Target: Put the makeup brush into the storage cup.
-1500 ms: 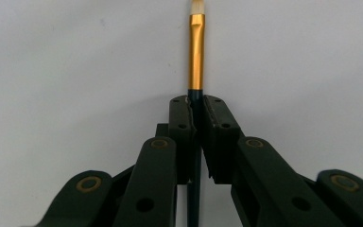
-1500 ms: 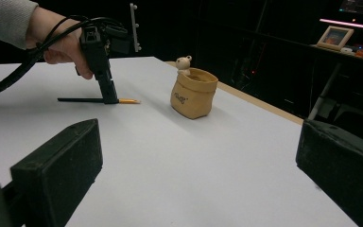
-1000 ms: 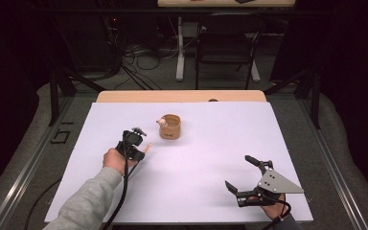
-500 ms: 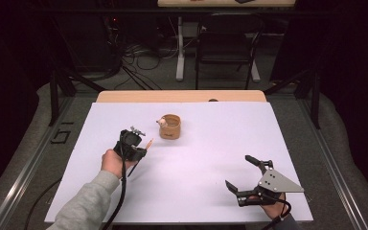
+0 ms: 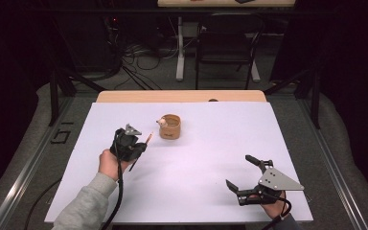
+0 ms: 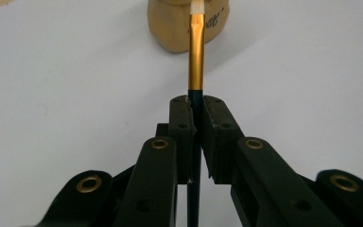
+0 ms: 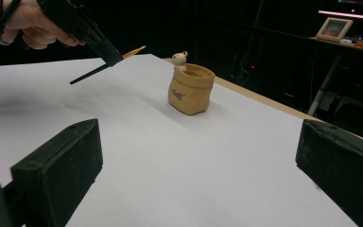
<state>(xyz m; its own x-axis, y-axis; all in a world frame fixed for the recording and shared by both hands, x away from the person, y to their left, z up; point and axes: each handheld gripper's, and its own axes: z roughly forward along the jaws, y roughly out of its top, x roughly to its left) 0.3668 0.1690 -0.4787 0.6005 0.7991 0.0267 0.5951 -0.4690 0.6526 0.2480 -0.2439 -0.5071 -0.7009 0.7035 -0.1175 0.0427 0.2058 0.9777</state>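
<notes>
Left gripper (image 5: 141,143) clamped on a thin paintbrush (image 6: 196,52), pads pinching the dark handle just below the gold ferrule; brush lifted clear of the white table cover (image 5: 211,158), pale bristle tip aimed toward the tan sack-shaped holder (image 5: 170,126); in the left gripper view the tip overlaps the holder's front, whether touching I cannot tell; in the right gripper view the brush (image 7: 106,64) slants, dark handle end lower, hanging above the cover; holder (image 7: 190,89) upright near the table's middle, a small bear figure (image 7: 180,59) at its rim; right gripper (image 5: 247,172) well apart at the near right corner, jaws spread wide, nothing between them.
</notes>
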